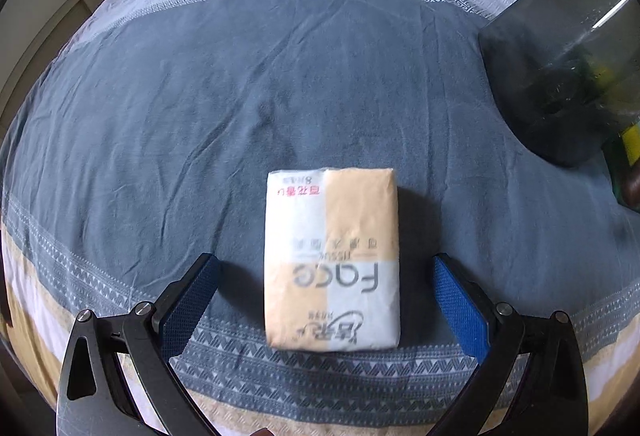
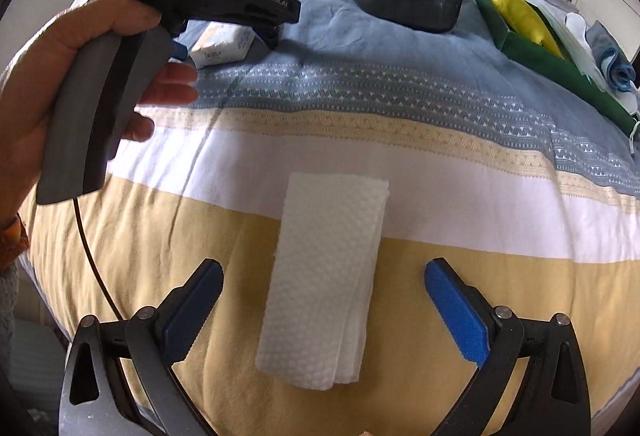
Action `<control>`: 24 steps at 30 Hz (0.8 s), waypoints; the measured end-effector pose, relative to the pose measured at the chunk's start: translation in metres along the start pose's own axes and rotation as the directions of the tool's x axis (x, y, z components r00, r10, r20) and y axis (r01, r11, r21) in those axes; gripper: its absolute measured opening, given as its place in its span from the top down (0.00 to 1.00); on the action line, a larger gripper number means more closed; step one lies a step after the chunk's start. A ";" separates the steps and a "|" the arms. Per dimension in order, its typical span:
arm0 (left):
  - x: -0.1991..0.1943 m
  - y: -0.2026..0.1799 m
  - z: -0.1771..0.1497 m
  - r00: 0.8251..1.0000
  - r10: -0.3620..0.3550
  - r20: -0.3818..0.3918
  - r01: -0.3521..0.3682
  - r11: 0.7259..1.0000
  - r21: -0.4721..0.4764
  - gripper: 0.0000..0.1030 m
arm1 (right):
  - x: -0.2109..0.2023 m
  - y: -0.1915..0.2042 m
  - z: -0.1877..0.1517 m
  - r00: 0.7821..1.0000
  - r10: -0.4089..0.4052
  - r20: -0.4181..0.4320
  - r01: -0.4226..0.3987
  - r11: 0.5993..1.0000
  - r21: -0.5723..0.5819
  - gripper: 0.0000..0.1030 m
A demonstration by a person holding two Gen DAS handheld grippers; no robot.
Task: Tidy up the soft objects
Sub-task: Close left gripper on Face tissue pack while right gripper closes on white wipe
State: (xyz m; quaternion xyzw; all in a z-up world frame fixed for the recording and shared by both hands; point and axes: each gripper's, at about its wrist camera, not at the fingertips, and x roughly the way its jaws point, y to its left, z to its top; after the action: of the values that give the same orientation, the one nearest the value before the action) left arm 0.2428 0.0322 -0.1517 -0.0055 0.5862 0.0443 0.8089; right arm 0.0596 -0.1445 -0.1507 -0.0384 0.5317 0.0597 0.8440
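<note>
tissue pack [image 1: 332,260]: orange-white, flat | left claw [image 1: 326,300] spread | right claw [image 2: 324,306] spread

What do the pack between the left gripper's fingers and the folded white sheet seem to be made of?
Tissue pack: probably thin printed plastic film, slightly glossy and wrinkled at the ends, around soft tissue. Folded white sheet: likely paper towel or non-woven cloth, matte, with an embossed dot pattern and layered edges.

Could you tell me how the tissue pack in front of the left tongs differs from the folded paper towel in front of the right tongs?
The tissue pack is wrapped, printed orange and white; the folded paper towel is bare, plain white and embossed. The pack lies on the bedspread's blue-grey band, the towel on its yellow and white bands. Both lie flat between open tongs, left tongs and right tongs.
</note>
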 end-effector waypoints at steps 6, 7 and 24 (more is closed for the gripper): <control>0.002 -0.001 0.005 1.000 -0.011 -0.001 0.011 1.000 -0.005 0.01 | 0.007 0.002 0.003 1.000 -0.014 -0.006 0.014 1.000 0.007 0.00; 0.003 -0.002 0.006 1.000 -0.011 -0.002 0.011 1.000 -0.005 0.01 | 0.009 0.002 0.004 1.000 -0.020 -0.010 0.020 1.000 0.006 0.00; 0.023 0.005 0.018 1.000 -0.026 0.005 0.026 0.999 -0.026 0.01 | 0.023 0.009 0.011 0.997 -0.071 -0.026 0.071 0.997 0.004 0.09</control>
State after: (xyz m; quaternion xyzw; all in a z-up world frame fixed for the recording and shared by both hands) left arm 0.2665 0.0396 -0.1682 -0.0238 0.5834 0.0415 0.8108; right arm 0.0776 -0.1324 -0.1668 -0.0561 0.5410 0.0281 0.8387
